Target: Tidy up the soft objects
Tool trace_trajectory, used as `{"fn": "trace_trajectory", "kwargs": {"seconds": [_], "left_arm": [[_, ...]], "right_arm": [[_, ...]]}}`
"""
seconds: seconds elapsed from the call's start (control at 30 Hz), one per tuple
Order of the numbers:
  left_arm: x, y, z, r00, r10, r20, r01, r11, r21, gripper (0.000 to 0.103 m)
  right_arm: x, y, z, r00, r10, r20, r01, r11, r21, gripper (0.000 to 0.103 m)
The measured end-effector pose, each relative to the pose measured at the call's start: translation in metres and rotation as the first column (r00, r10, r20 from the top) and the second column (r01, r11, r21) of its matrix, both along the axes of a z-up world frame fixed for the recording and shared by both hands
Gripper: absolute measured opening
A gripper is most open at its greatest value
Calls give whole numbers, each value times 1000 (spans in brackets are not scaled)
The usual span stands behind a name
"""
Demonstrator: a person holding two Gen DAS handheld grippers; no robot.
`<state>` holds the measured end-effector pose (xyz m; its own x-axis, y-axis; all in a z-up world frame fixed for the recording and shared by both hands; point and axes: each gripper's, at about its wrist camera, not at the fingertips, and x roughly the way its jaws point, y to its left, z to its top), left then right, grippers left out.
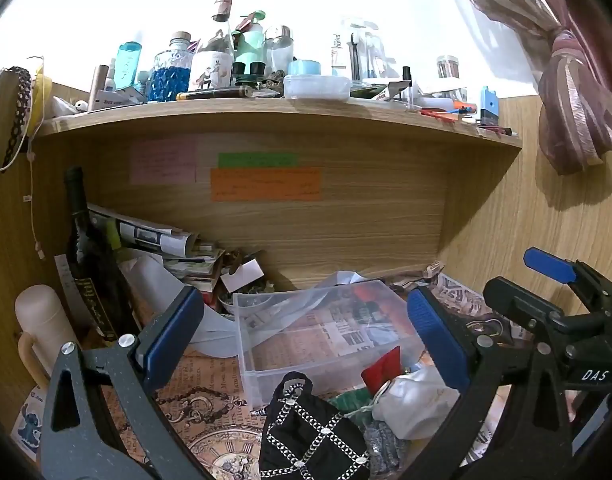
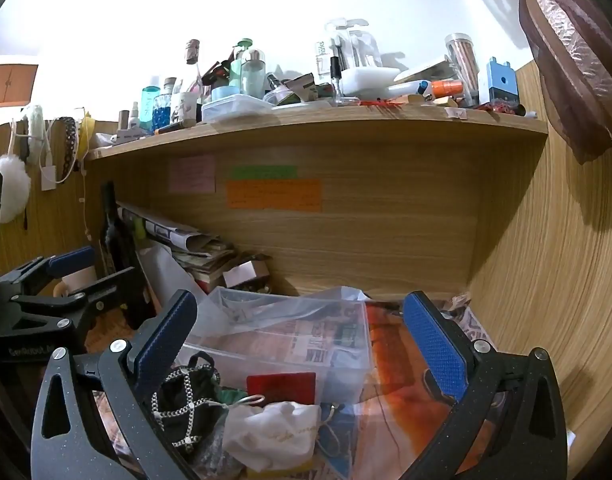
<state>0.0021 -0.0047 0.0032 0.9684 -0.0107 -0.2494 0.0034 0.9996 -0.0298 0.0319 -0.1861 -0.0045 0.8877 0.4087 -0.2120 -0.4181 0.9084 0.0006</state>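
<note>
A pile of soft pouches lies on the desk in front of a clear plastic bin: a black pouch with a silver chain pattern, a white drawstring bag, a red pouch and a green one. My left gripper is open and empty, above and around the pile. In the right wrist view the black pouch, white bag, red pouch and bin lie between the fingers of my right gripper, which is open and empty.
A wooden shelf crowded with bottles and jars hangs above the desk. A dark wine bottle, a white mug and stacked papers stand at the left. A curtain hangs at the right. The right gripper's body shows in the left wrist view.
</note>
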Motion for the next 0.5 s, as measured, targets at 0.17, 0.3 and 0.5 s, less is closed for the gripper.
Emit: {"fn": "trace_trajectory", "kwargs": {"seconds": [0.17, 0.3, 0.5], "left_arm": [[0, -1, 0, 1000, 0, 1, 0, 1000, -5, 103], [0, -1, 0, 1000, -1, 1, 1, 1000, -5, 103], [0, -1, 0, 1000, -2, 1, 2, 1000, -7, 103]], "right_arm": [[0, 1, 0, 1000, 1, 0, -1, 1000, 1, 103], [0, 1, 0, 1000, 1, 0, -1, 1000, 1, 103], [0, 1, 0, 1000, 1, -1, -1, 1000, 2, 103]]}}
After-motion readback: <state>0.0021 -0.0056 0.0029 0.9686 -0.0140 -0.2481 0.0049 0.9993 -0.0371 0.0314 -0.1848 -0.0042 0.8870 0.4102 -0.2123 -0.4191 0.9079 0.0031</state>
